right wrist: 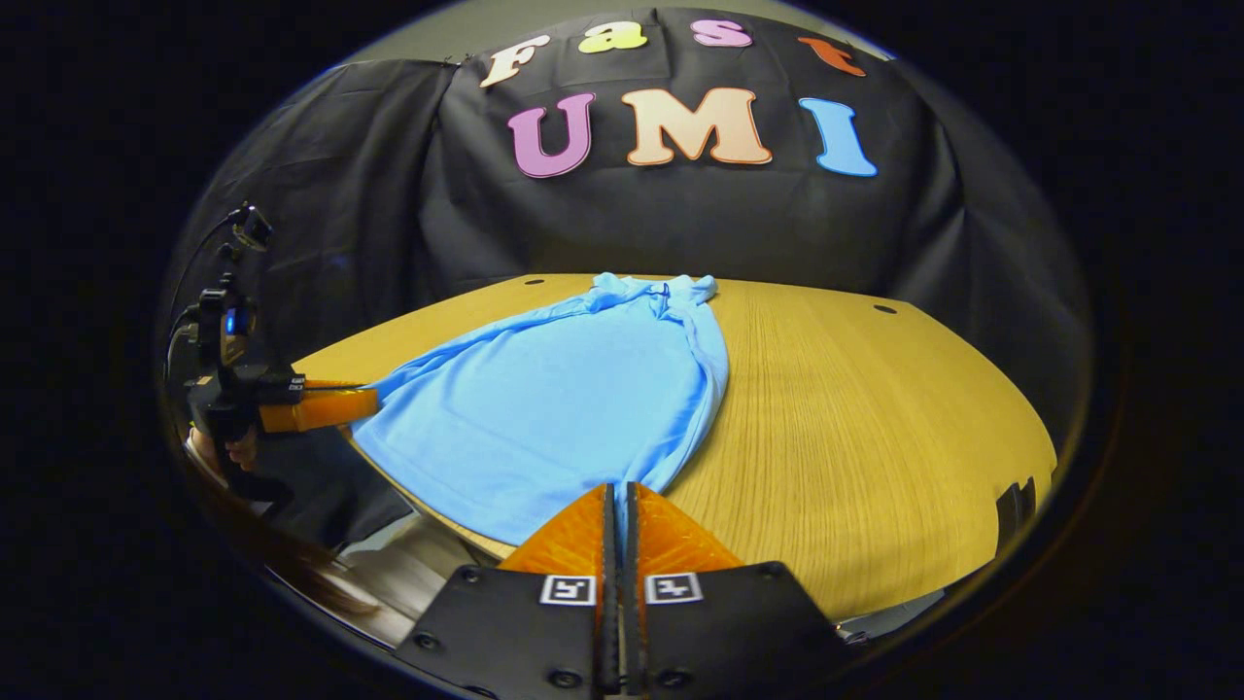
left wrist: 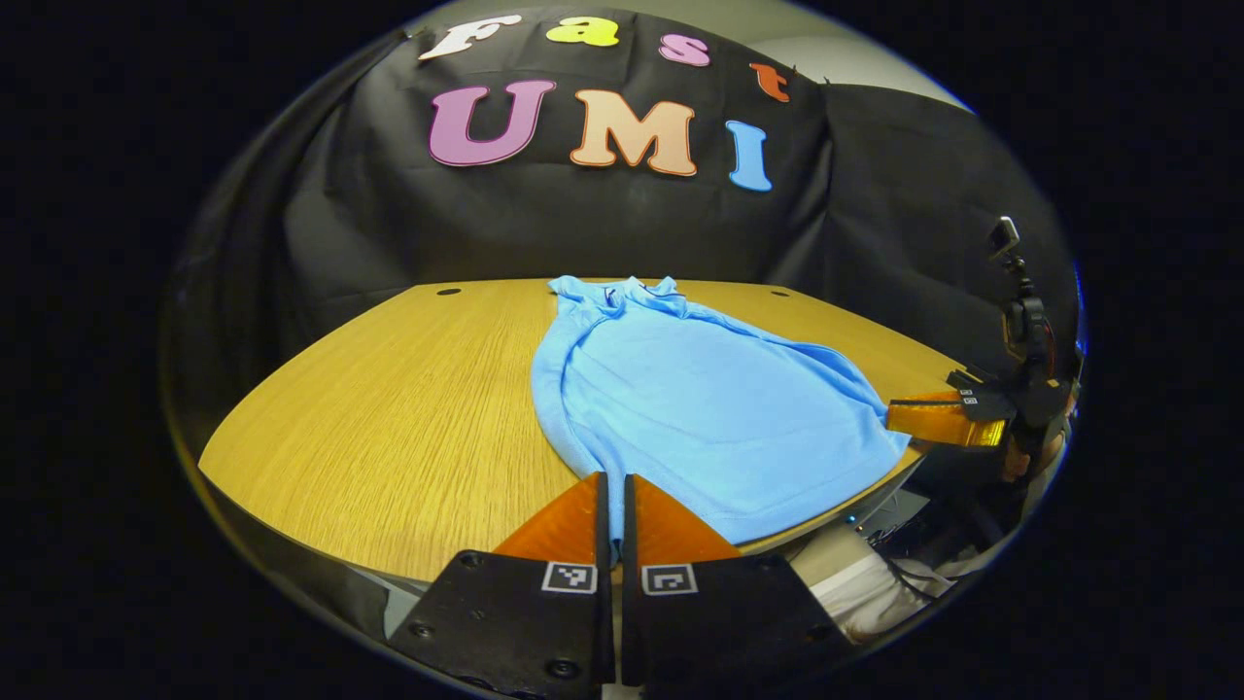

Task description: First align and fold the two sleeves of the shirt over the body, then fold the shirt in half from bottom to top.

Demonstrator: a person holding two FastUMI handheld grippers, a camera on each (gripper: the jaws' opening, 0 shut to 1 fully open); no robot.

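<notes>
A light blue shirt [left wrist: 700, 399] lies flat on the wooden table [left wrist: 389, 408], collar at the far side and hem along the near edge. Its sides look turned in over the body. In the left gripper view, my left gripper [left wrist: 615, 486] is shut on the hem's left corner, with blue cloth showing between the fingers. Far right, my right gripper [left wrist: 899, 416] pinches the other hem corner. In the right gripper view, the right gripper [right wrist: 617, 496] is shut on the shirt [right wrist: 554, 399] at that corner. The left gripper [right wrist: 369, 403] holds the opposite one.
The table's near edge [right wrist: 428, 510] runs just under the hem, with a person's clothing [left wrist: 865, 583] below it. Bare wood [right wrist: 855, 418] spreads beside the shirt on both sides. Small holes [left wrist: 448, 291] mark the table's back, and the black cloth wall rises behind.
</notes>
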